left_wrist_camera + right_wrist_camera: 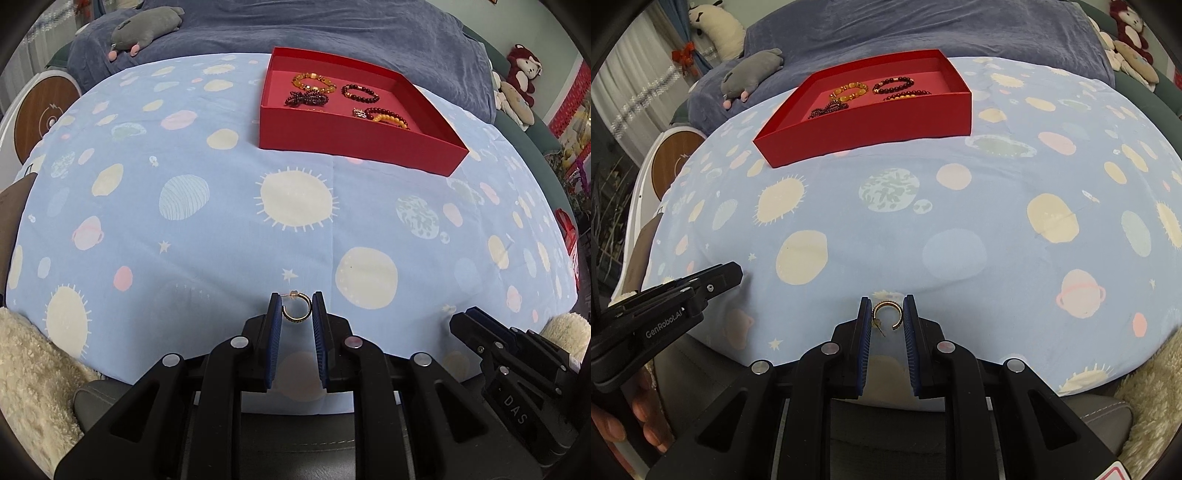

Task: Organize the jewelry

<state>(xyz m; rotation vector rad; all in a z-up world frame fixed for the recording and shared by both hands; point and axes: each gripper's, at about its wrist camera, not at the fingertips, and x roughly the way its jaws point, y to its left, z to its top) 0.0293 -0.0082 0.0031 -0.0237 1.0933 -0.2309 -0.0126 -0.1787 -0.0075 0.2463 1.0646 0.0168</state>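
While your left gripper sits low over the near edge of the planet-print sheet, its two blue pads are clamped on a gold hoop earring, one pad against each side of the hoop. It points straight ahead toward the red box, which lies well ahead and a little to the right on the sheet. Inside the box you have an amber bead bracelet, a dark bead bracelet, a dark garnet strand and a red and orange pair near the front wall. Your right gripper shows at the lower right, level with the left one and angled inward.

From the right wrist view, your right gripper is likewise pinched on a second gold hoop earring, its post sticking down to the left beside the left pad. It is held low and level above the sheet's near edge. The red box lies far ahead, left of centre. Your left gripper reaches in from the lower left, with your fingers wrapped under its handle.
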